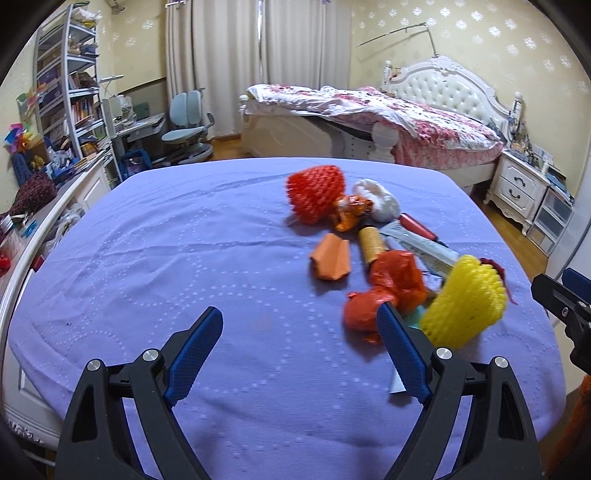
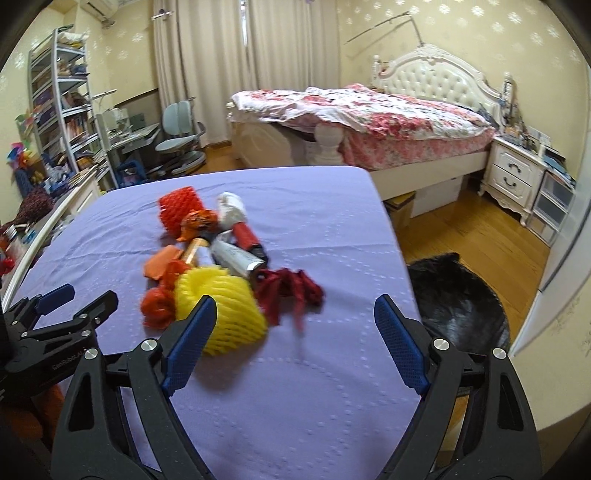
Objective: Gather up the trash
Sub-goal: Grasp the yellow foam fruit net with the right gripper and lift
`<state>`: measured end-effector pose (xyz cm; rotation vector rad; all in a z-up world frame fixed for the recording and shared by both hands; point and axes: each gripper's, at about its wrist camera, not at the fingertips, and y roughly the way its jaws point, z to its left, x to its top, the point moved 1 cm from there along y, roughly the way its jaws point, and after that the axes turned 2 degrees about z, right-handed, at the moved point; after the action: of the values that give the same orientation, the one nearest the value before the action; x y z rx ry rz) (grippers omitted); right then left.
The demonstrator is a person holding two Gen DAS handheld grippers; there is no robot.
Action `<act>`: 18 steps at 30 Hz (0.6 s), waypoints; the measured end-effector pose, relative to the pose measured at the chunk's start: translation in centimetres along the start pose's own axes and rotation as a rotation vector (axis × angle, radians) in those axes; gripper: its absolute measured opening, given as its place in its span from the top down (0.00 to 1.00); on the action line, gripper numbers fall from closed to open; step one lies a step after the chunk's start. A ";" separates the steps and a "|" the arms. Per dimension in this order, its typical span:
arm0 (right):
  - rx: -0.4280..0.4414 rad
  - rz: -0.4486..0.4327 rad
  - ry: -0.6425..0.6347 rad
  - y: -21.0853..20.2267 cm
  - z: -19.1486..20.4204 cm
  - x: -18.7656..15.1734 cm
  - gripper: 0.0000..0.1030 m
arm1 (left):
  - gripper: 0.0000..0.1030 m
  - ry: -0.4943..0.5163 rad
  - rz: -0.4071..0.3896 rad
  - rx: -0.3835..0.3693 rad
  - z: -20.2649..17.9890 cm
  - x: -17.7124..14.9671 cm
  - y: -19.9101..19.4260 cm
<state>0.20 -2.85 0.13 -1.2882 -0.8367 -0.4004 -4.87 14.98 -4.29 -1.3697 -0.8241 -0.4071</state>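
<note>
Here both grippers, left gripper (image 1: 300,325) and right gripper (image 2: 295,314), gape wide; yellow foam net (image 2: 221,314) blurred.

yellow snowflake wallpaper (image 2: 480,33), cream curtains (image 1: 236,55), floral bed (image 2: 388,110), wooden floor (image 2: 461,229), bookshelf (image 1: 70,85)

We see a bed (image 1: 391,110) with a floral quilt at one o'clock, a white nightstand (image 1: 517,184) at three, a blue desk chair (image 1: 186,127) before cream curtains (image 1: 221,55) at eleven, and a crowded bookshelf (image 1: 70,85) at ten.
</note>
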 end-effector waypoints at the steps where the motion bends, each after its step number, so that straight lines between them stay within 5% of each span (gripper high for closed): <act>1: 0.011 0.001 -0.014 0.3 0.8 0.2 0.17 | 0.18 -0.008 0.002 0.004 0.3 0.1 0.1; 10: 0.042 0.047 -0.082 2.6 4.1 0.2 0.26 | 0.18 -0.041 0.016 0.028 2.8 -0.1 1.0; 14: 0.064 0.089 -0.095 3.9 4.6 -0.1 0.47 | 0.18 -0.046 0.023 0.017 2.8 -0.2 1.4; 18: 0.067 0.089 -0.103 4.2 4.9 -0.5 0.54 | 0.18 -0.043 0.026 0.008 2.5 -0.4 1.6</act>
<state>1.15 2.78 -2.84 -1.2873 -0.8685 -0.2354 -4.67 17.59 -5.71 -1.3849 -0.8416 -0.3545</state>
